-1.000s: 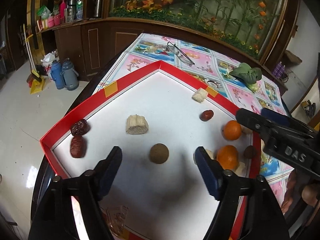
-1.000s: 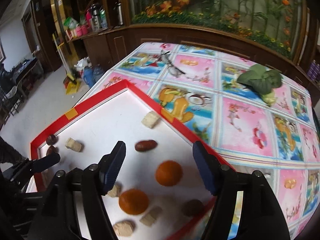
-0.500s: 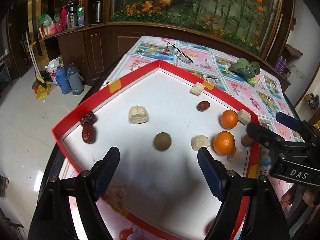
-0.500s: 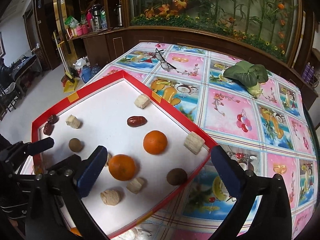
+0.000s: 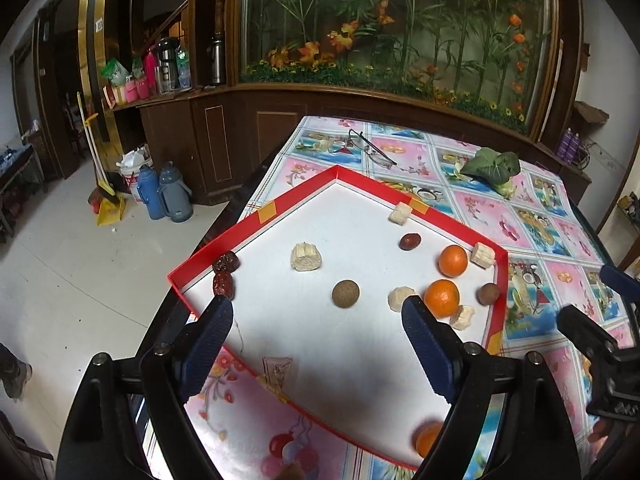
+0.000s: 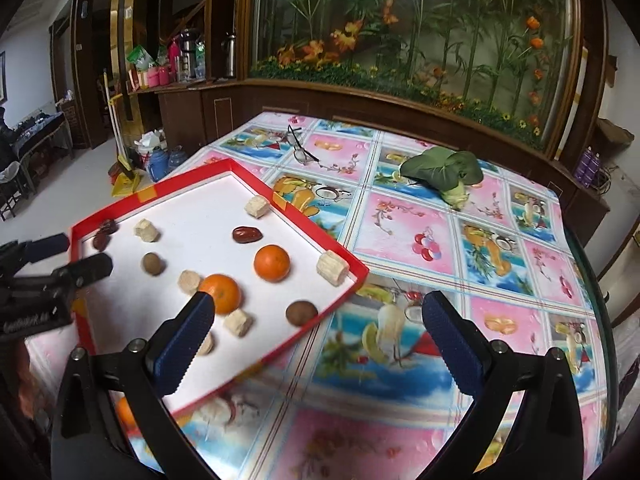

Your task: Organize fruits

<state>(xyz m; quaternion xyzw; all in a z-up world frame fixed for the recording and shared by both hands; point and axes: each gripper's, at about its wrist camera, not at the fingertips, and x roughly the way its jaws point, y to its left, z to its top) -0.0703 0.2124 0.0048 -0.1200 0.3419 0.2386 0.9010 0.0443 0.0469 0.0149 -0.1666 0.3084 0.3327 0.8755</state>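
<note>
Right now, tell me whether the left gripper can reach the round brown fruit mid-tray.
Probably yes: the left gripper is open, the round brown fruit lies just ahead between its fingers, with nothing between.

Lighting: soft, even daylight; moderately bright. Point reflections of a lamp on the planter glass [image 5: 400, 20]. Pale sheen on the floor [image 5: 60, 248]. Soft shadow on the white tray [image 5: 360, 360] floor under the near fingers. Quality: strong fisheye bending, black vignette at corners. Near tray edge and the lowest orange [image 5: 427, 438] blurred; centre sharp.
</note>
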